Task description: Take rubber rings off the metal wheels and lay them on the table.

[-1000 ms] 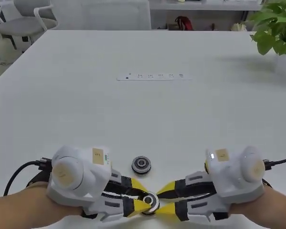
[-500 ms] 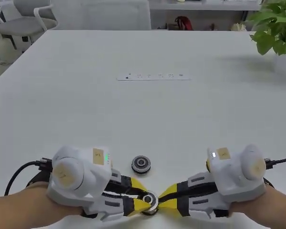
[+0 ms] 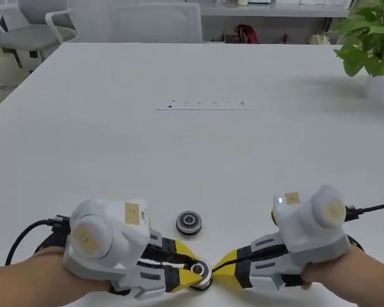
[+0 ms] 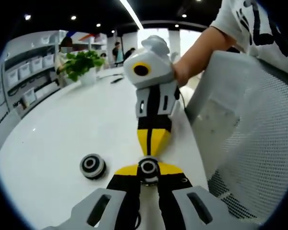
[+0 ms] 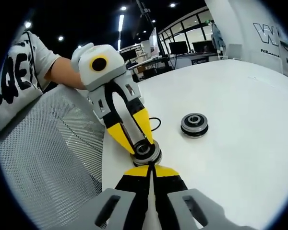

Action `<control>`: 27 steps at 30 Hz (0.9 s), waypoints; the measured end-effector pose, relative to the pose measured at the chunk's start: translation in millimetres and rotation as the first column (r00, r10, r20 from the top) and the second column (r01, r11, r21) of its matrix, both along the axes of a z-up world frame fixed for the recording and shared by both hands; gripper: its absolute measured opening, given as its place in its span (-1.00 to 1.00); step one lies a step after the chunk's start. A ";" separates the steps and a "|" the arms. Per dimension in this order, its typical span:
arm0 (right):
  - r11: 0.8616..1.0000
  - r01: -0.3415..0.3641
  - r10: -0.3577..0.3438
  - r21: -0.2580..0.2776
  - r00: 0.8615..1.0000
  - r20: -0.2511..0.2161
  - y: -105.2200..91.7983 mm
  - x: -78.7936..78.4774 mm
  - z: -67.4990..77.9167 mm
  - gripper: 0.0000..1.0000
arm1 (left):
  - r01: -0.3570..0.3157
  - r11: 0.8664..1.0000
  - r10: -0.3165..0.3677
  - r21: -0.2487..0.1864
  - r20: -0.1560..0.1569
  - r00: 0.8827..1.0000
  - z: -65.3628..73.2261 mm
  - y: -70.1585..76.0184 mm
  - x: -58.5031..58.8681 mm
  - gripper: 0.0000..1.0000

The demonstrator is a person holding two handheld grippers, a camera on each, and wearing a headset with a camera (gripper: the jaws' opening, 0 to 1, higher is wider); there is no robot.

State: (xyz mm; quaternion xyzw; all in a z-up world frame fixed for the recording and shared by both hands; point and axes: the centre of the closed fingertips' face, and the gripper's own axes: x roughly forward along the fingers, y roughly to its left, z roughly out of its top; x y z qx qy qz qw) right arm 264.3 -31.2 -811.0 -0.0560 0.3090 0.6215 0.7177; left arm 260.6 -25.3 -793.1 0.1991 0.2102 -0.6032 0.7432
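Right gripper (image 3: pixel 217 266) tilted up, jaws shut against wheel (image 3: pixel 202 271) gripped by left gripper (image 3: pixel 192 272).

On the white table (image 3: pixel 192 160), a black-ringed metal wheel (image 3: pixel 189 222) is lying just behind a second metal wheel (image 3: pixel 201 271) at the near edge.

The table (image 3: pixel 192 153) is seen as a smooth, matt white surface. The wheel (image 3: pixel 189 222) is formed of shiny metal ringed by dull black rubber. The left gripper (image 4: pixel 148 170) and right gripper (image 5: pixel 152 168) are cased in glossy white plastic, tipped matt yellow. The chair (image 4: pixel 249 143) is covered in open grey mesh.
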 end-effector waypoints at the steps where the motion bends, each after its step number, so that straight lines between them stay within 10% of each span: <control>1: 1.000 0.007 -0.007 0.000 1.000 -0.009 -0.2 -0.3 -0.1 -1.00 | -0.001 1.000 0.001 0.000 0.000 1.000 0.0 0.0 0.2 -0.74; 15: 1.000 -0.017 0.017 0.002 1.000 0.013 1.2 -0.9 0.5 -1.00 | 0.000 1.000 0.000 0.003 0.007 1.000 0.2 0.5 0.7 -0.75; 27: 0.996 0.078 -0.072 0.053 0.990 -0.118 -2.9 3.7 2.2 -1.00 | -0.003 1.000 0.002 0.010 0.012 1.000 0.0 -0.3 1.5 -0.75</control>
